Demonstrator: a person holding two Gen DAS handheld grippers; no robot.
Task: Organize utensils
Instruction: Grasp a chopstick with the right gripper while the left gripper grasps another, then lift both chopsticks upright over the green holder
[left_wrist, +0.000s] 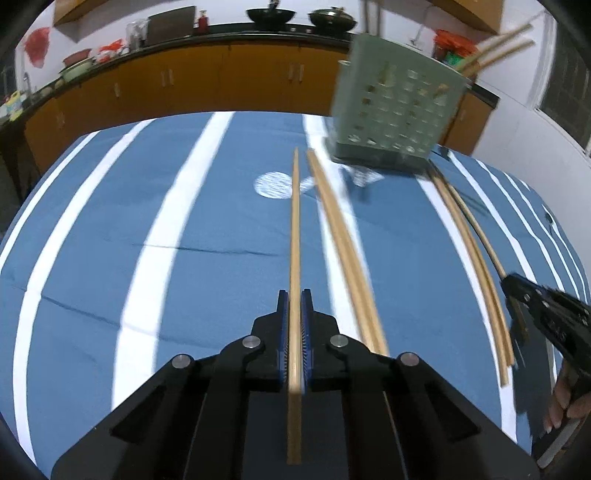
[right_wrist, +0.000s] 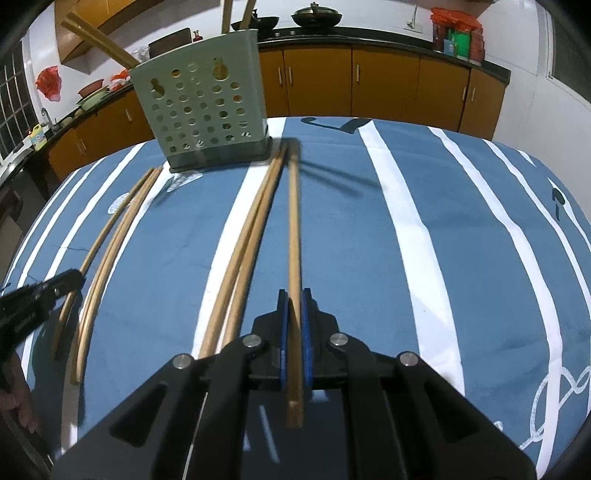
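Observation:
My left gripper (left_wrist: 294, 295) is shut on a wooden chopstick (left_wrist: 295, 236) that points toward the green perforated utensil holder (left_wrist: 397, 107) at the far side of the table. My right gripper (right_wrist: 294, 295) is shut on another wooden chopstick (right_wrist: 294, 229), its tip near the holder's base (right_wrist: 199, 107). Two chopsticks (left_wrist: 347, 251) lie loose to the right of the left gripper; another pair (right_wrist: 243, 243) lies left of the right gripper. Several chopsticks stand in the holder (right_wrist: 96, 40). Each gripper shows at the edge of the other's view: the right one (left_wrist: 546, 314), the left one (right_wrist: 40, 295).
A blue cloth with white stripes (right_wrist: 424, 229) covers the table. Orange kitchen cabinets (right_wrist: 388, 85) and a dark counter with woks (left_wrist: 271, 16) run behind it. Curved-looking loose chopsticks (right_wrist: 103, 258) lie at the left of the right wrist view.

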